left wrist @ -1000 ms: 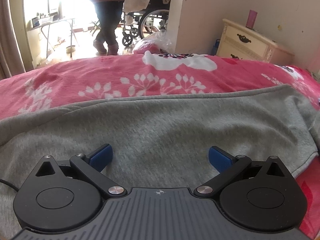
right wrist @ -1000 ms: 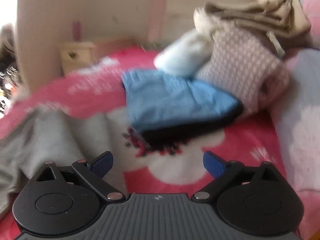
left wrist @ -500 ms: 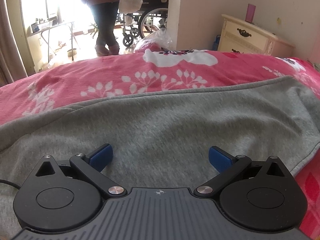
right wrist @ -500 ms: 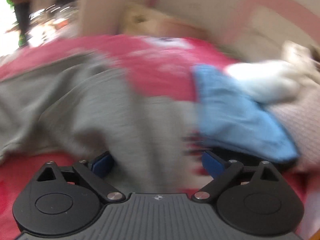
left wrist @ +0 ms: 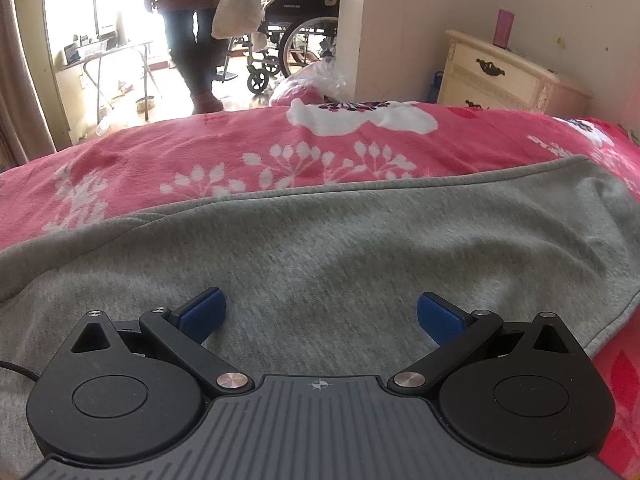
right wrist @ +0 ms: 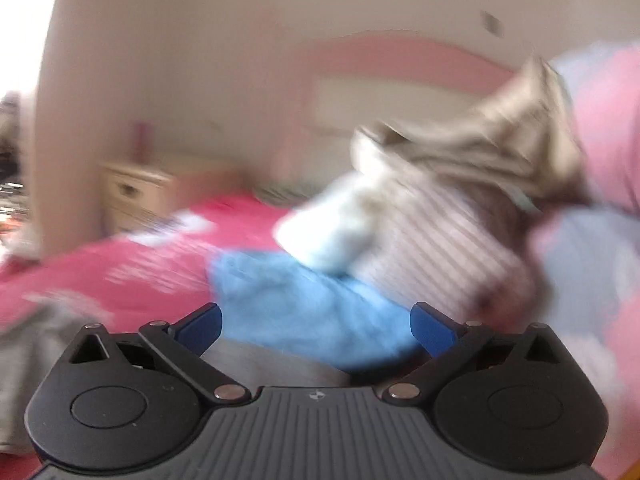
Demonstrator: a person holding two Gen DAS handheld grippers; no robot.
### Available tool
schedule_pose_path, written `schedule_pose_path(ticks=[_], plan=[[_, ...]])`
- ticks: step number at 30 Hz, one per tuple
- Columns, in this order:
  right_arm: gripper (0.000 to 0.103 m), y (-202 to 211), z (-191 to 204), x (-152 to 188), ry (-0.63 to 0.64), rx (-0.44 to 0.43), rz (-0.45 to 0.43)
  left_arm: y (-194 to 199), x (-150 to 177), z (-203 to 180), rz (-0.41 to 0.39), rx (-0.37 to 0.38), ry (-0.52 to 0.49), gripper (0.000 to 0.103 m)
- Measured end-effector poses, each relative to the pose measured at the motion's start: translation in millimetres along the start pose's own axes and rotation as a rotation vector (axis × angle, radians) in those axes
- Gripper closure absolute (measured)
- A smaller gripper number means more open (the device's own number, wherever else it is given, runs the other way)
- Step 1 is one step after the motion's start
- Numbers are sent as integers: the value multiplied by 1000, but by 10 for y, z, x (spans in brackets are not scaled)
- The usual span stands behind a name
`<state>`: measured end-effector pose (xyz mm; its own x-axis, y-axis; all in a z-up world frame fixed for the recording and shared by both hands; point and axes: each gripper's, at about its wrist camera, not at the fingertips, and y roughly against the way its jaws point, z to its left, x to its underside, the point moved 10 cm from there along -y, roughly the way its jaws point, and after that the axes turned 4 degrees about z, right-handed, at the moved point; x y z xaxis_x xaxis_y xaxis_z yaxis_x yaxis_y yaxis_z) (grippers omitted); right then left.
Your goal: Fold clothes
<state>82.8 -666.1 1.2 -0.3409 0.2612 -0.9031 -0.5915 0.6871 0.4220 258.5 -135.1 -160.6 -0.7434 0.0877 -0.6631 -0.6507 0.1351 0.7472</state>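
Jaws on both tools stand spread and pinch nothing: the left gripper (left wrist: 318,314) hangs low over the grey sweatshirt (left wrist: 340,248) spread flat on the pink floral bedspread (left wrist: 240,156), much as a second ago, while the right gripper (right wrist: 316,328) has swung off the grey cloth it faced half a second ago, back toward the blue garment (right wrist: 304,300) and the blurred folded pile (right wrist: 440,216). My guess is that no fold has begun, and no writing is readable anywhere
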Motion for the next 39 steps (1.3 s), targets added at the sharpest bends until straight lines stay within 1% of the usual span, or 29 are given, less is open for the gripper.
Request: schedule_pose_path(ticks=[2,3,5,6,8,9,10,12,13,15,16,17,18,21,22,24,26,28,29,30,32,33,35,36,38,39], plan=[[1,70,326,-1,36,-137,12,-5,0,1,-2,-2,-1,0],[1,87,500,35,54,-225,38,-8,0,2,-3,-3,-1,0],[1,115,849,182,85,-418,123,-13,3,-2,-4,-8,-7,0],[1,115,970,293,93,-481,173,-16,5,-4,-5,-10,-10,0],[6,72,1115,520,105,-553,269,-23,10,-4,-7,-13,-15,0],[8,34,1139,630,114,-565,312,-25,14,-4,-8,-14,-17,0],[10,-44,1094,731,116,-549,350,-26,18,-3,-9,-14,-20,0],[15,-270,878,915,106,-466,421,-27,23,-4,-11,-14,-24,0],[15,-384,727,1008,93,-396,452,-28,25,-2,-12,-14,-26,0],[15,-603,299,1150,31,-234,507,-32,29,-1,-13,-15,-26,0],[15,-654,138,1187,-14,-193,521,-31,29,-3,-13,-16,-27,0],[15,-657,33,1199,-67,-186,523,-32,31,-4,-15,-17,-28,0],[15,-646,-6,1179,-74,-169,507,-32,33,-4,-16,-17,-29,0],[15,-561,63,1018,31,-91,412,-35,41,-8,-20,-20,-35,0],[15,-530,115,958,45,-88,381,-38,42,-11,-21,-23,-38,0],[17,-473,269,820,22,-143,324,-41,43,-14,-22,-25,-40,0],[18,-440,430,703,-48,-256,307,-45,42,-17,-24,-27,-42,0],[23,-492,593,693,-91,-349,355,-51,40,-21,-26,-29,-44,0],[30,-521,667,699,-103,-380,378,-52,42,-22,-27,-30,-46,0],[30,-546,728,705,-117,-404,396,-53,45,-22,-29,-32,-48,0],[30,-644,802,727,-167,-432,427,-54,48,-25,-32,-36,-52,0],[32,-720,833,729,-197,-445,443,-53,48,-24,-32,-36,-52,0],[36,-894,882,693,-225,-454,448,-51,50,-23,-32,-34,-52,0],[36,-993,920,663,-221,-456,443,-52,51,-23,-32,-33,-53,0],[36,-1203,1058,555,-171,-468,428,-54,54,-26,-33,-33,-57,0],[36,-1311,1158,499,-142,-491,427,-56,55,-29,-32,-35,-60,0]])
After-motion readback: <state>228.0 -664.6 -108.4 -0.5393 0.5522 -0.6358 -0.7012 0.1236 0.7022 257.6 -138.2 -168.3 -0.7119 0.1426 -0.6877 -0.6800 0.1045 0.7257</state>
